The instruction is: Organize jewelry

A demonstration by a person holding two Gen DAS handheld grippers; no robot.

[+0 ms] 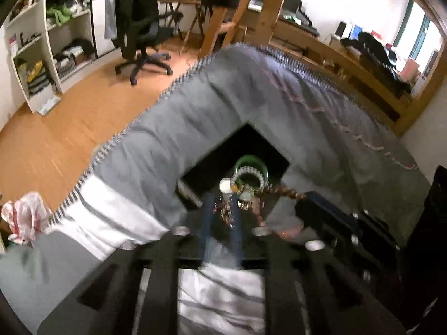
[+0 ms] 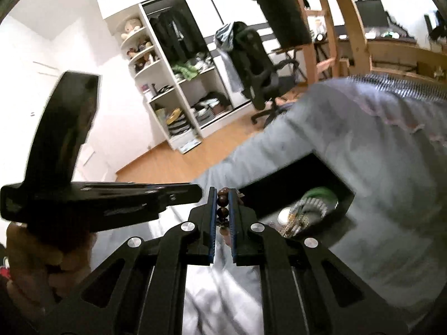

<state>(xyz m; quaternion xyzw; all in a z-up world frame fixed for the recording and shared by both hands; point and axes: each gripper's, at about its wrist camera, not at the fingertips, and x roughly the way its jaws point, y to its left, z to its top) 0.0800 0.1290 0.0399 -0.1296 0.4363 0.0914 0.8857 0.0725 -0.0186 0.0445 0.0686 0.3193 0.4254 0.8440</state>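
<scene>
A black box [image 1: 268,150] is seen lying on a grey blanket [image 1: 173,128] on the bed, and a green bangle [image 1: 251,164] and pale bead bracelets [image 1: 251,174] are piled in it. The left tool [image 1: 223,209] is held just above the near edge of the box, and small chain jewelry [image 1: 227,212] is seen between its blue fingers [image 1: 208,209]; it looks clenched on the chain, but blur makes this unsure. The right tool [image 2: 222,212] is clenched on a string of brown beads [image 2: 222,210], just beside the box [image 2: 296,184]. The beads [image 1: 287,192] are seen stretched toward the pile. The step is judged to be pulling the beads free of the tangle. It is best done slowly, with the chain held still and the beads drawn away gently, so that nothing is snapped or dragged out of the box.
</scene>
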